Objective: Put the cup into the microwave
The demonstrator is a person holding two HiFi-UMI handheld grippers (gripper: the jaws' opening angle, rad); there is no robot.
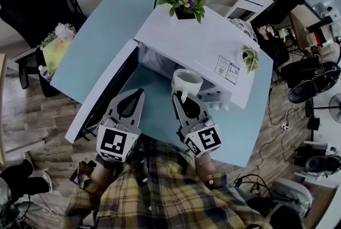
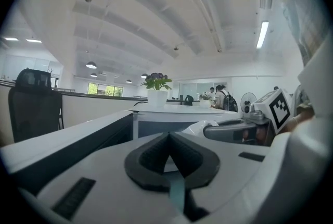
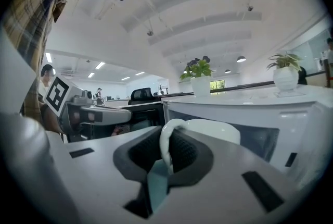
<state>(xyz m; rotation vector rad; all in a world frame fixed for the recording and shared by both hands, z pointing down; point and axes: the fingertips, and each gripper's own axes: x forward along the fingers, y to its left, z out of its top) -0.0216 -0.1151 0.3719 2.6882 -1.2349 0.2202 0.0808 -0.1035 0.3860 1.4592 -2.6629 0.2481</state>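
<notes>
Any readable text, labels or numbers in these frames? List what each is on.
Sticker on the microwave top: printed, too small to read.
Cubes on left gripper and right gripper: black-and-white square markers, no letters or digits.
Nothing else legible.

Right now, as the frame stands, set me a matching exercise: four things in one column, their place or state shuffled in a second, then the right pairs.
Things:
1. cup
2. microwave door
3. purple-flowered plant
4. left hand-held gripper

Place or state:
A. swung open
B. shut, with nothing between its jaws
C. standing on top of the microwave
D. handle clamped in the right hand-held gripper

Pairs: 1-D, 2-A, 3-C, 4-B
</notes>
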